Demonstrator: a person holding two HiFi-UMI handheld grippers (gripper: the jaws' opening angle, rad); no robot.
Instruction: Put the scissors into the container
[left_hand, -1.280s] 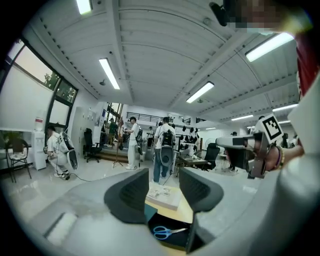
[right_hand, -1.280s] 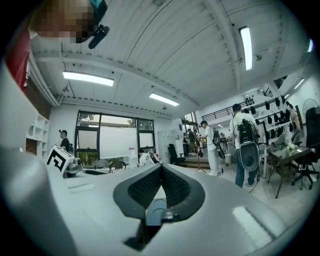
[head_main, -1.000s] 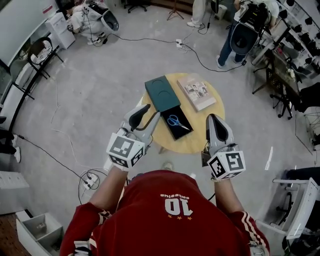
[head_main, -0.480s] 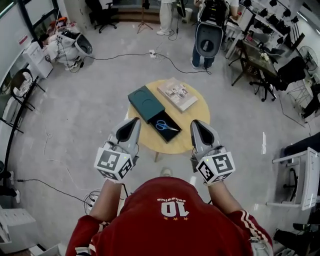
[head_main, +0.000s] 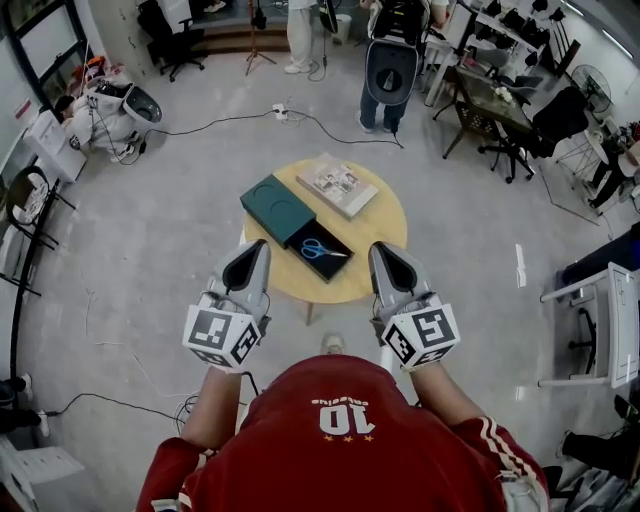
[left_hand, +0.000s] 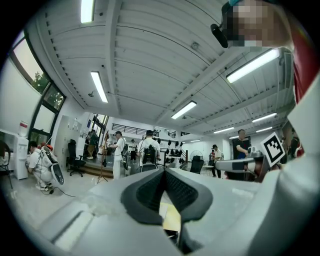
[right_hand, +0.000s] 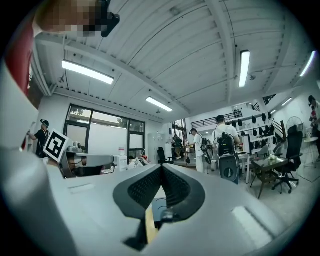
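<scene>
Below me stands a round wooden table (head_main: 372, 276) on the grey floor, and I hold both grippers level at its near edge, one on each side. My left gripper (head_main: 253, 249) sits at the table's left rim with its fingers pressed together and nothing between them. My right gripper (head_main: 384, 253) is at the right rim, its fingers likewise closed on nothing. On the far part of the tabletop lies a book (head_main: 337, 184), and just beside it a dark green lid (head_main: 276, 207). Against that lid sits the open black container (head_main: 334, 263), between my two grippers and apart from both. The blue-handled scissors (head_main: 318, 249) lie flat inside it.
</scene>
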